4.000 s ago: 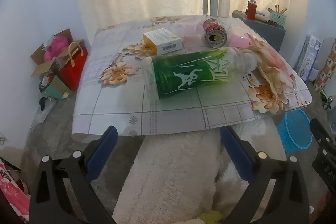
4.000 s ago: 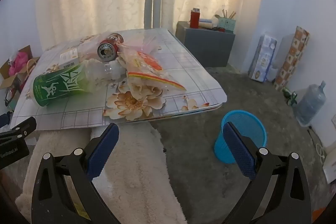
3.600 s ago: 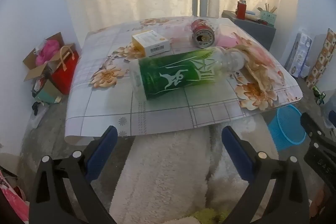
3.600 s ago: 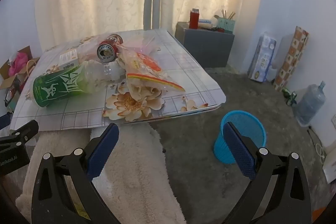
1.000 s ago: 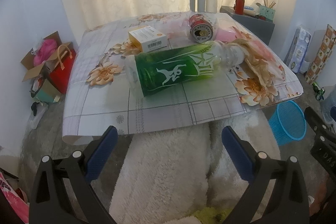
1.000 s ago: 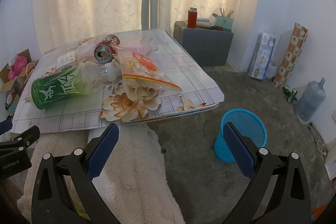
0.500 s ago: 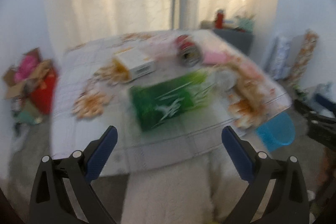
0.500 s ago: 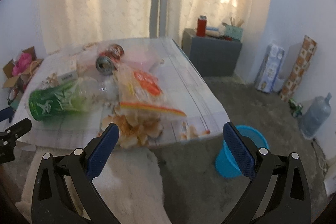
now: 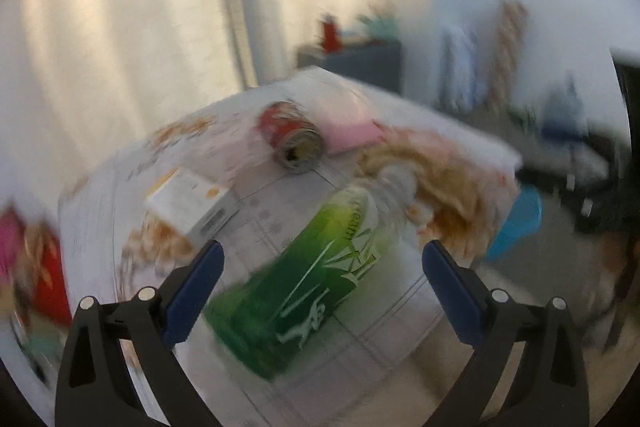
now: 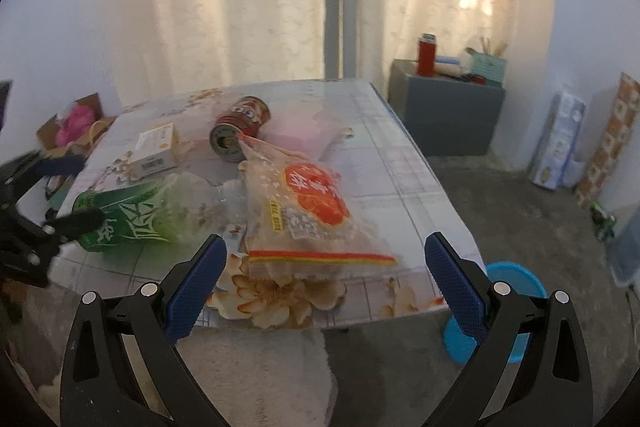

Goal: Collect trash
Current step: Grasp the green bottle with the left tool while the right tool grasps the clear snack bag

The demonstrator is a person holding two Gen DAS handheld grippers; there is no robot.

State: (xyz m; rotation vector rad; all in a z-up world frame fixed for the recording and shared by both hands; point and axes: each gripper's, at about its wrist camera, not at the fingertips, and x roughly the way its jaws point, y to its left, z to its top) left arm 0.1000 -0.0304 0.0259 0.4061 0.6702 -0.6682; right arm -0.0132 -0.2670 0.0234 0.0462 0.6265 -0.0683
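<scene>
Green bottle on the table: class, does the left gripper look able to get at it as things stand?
Probably yes. The left gripper is open, and the green bottle lies on its side on the table right between and ahead of the fingers, with nothing lying in front of it.

my left gripper point(image 9: 322, 269) fills the bottom of its frame: two matte black angular finger arms with triangular cut-outs, each carrying two round silver screw heads. the fingertips point(image 9: 192, 291) wear dark blue pads with a fine textured face. my right gripper point(image 10: 326, 265) is built the same across the lower part of its own frame, black arms, silver screws, blue ribbed pads point(image 10: 454, 291). at the left edge of that frame the other gripper's black frame shows, blurred.
</scene>
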